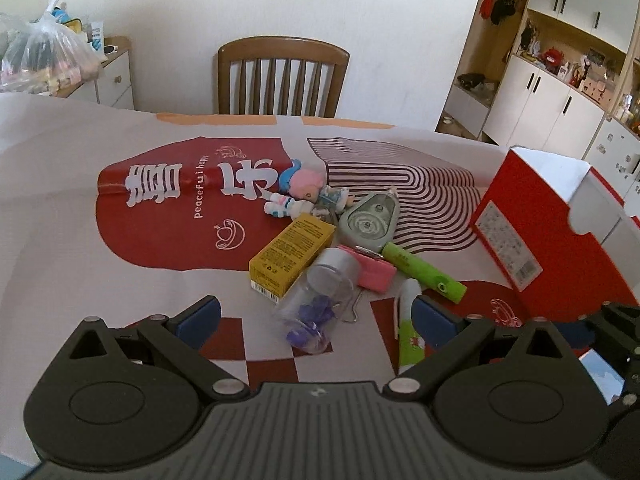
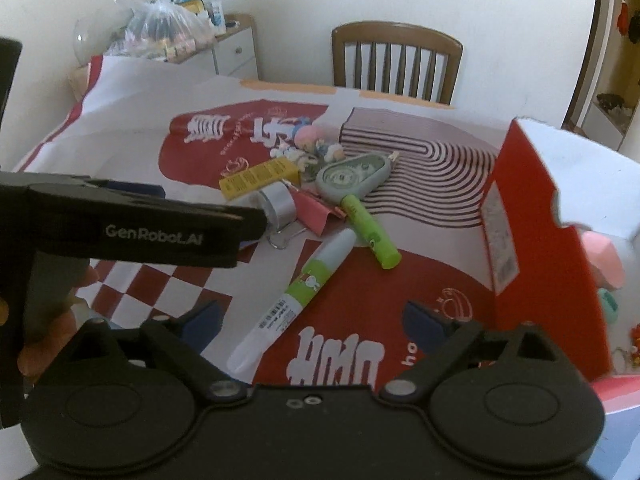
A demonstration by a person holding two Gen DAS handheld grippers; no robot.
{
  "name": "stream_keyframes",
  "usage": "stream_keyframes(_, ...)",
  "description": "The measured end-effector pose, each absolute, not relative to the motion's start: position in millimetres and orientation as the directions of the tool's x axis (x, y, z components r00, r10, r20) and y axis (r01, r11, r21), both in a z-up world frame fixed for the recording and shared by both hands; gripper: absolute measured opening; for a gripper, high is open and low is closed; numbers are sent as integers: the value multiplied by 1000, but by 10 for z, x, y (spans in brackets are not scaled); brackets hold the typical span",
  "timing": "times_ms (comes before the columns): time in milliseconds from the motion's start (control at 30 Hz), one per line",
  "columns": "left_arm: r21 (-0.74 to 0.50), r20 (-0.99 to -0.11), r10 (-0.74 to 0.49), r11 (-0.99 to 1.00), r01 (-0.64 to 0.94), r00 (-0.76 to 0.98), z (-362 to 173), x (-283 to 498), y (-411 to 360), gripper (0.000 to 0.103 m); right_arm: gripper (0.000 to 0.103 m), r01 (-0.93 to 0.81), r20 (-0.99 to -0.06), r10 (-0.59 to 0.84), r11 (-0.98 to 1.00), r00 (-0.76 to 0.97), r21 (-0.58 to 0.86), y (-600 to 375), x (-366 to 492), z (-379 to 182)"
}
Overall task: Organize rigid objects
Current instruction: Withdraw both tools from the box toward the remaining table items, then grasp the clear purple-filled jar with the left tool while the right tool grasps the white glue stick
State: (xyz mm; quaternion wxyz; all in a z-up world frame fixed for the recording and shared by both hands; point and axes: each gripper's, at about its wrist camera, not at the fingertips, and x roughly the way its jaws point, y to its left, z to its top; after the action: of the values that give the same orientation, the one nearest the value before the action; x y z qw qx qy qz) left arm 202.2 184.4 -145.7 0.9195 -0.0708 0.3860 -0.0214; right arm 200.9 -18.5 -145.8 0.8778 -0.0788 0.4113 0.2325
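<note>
A pile of small items lies mid-table: a clear jar with a silver lid and purple bits inside, a yellow box, a pink eraser, a green tube, a grey-green tape dispenser, toy figures and a white-green pen. A red open box stands at the right and holds a pink item. My left gripper is open, its jaws either side of the jar. My right gripper is open over the pen.
A red-and-white patterned cloth covers the table. A wooden chair stands at the far side. A plastic bag sits on a cabinet at the back left. Shelves and cupboards fill the right.
</note>
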Motion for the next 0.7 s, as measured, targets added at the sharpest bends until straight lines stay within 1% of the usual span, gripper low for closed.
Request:
stream_keyframes(133,-151,-702,-101,989,-9,705,-1536,2087,1830,101,87,-472,-772,325,881,547,37,-106,2090,-1563)
stream_keyframes(200,-155,-703,-110,988,-1,703,-1570,2118,1808,97,83,-472,-777,321,881,542,35,-77,2129,-1608)
stream_keyframes(233,-156,-704,-114,988,4,701,-1584,2131,1798,97,81,-473,-778,317,881,542,30,-62,2142,-1627)
stream_keyframes(300,-154,-702,-115,988,9,703,-1605,2144,1770,97,79,-473,-782,313,881,540,25,-43,2170,-1658)
stream_keyframes(333,-154,-700,-117,988,12,705,-1615,2147,1760,94,77,-472,-783,310,881,539,24,-35,2182,-1669)
stream_keyframes(367,-155,-698,-123,988,18,705,-1626,2150,1748,87,74,-472,-785,310,881,537,25,-30,2194,-1681)
stream_keyframes(400,-154,-702,-125,988,22,702,-1639,2161,1740,84,73,-471,-787,309,882,534,26,-21,2206,-1695)
stream_keyframes(467,-149,-705,-121,989,20,699,-1660,2172,1723,84,69,-473,-791,306,881,529,24,-4,2223,-1718)
stream_keyframes(533,-148,-706,-116,989,14,699,-1674,2182,1727,81,66,-477,-792,306,879,528,22,13,2240,-1734)
stream_keyframes(567,-146,-706,-112,989,10,699,-1677,2186,1729,76,63,-477,-792,305,879,529,20,29,2255,-1740)
stream_keyframes(600,-145,-709,-108,989,6,697,-1684,2196,1731,72,62,-477,-792,305,879,529,19,36,2265,-1746)
stream_keyframes(633,-146,-713,-109,989,5,693,-1692,2208,1731,70,61,-477,-793,305,879,527,20,44,2276,-1753)
stream_keyframes(700,-151,-718,-114,988,7,686,-1709,2222,1734,60,57,-475,-794,300,880,528,16,54,2295,-1759)
